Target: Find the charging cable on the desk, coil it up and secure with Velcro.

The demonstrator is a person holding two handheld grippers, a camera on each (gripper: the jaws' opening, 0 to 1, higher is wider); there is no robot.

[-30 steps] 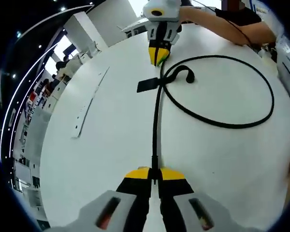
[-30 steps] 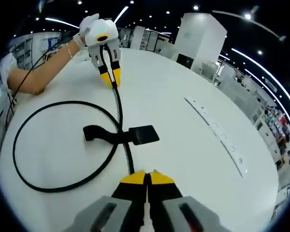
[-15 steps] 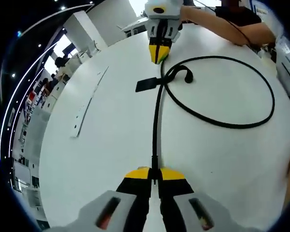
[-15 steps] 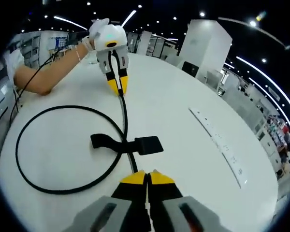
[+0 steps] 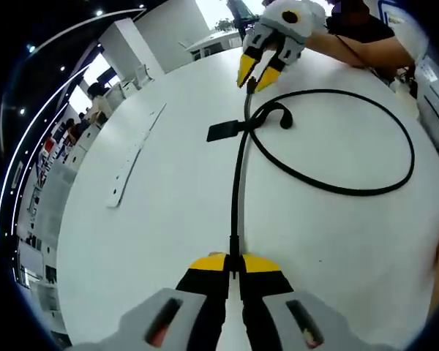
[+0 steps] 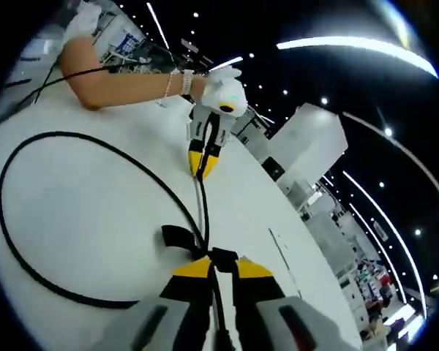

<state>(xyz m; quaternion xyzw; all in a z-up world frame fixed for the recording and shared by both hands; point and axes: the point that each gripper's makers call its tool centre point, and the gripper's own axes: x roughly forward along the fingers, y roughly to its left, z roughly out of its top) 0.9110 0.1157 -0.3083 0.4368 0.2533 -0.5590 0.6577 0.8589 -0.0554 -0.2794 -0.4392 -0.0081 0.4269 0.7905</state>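
A black charging cable (image 5: pixel 395 175) lies in one wide loop on the white table (image 5: pixel 168 219). A black Velcro strap (image 5: pixel 222 131) sits on it where the loop crosses. My left gripper (image 5: pixel 235 257) is shut on one cable end at the near side. In the right gripper view it is the far gripper (image 6: pixel 203 164), pinching the cable (image 6: pixel 7 212). My right gripper (image 6: pixel 221 269) stands open and tilted, just past the strap (image 6: pixel 177 238). In the left gripper view it hovers (image 5: pixel 258 73) with jaws spread over the other cable end (image 5: pixel 250 88).
A long white strip (image 5: pixel 135 157) lies flat on the table left of the cable and appears again (image 6: pixel 285 256) in the right gripper view. A person's bare forearm (image 5: pixel 366 44) holds the right gripper; another forearm (image 6: pixel 117 66) holds the left. Shelving and ceiling lights surround the table.
My right gripper has opened, letting go of its cable end, and has lifted and tilted. The left gripper stays shut on its end, and the loop lies as before.
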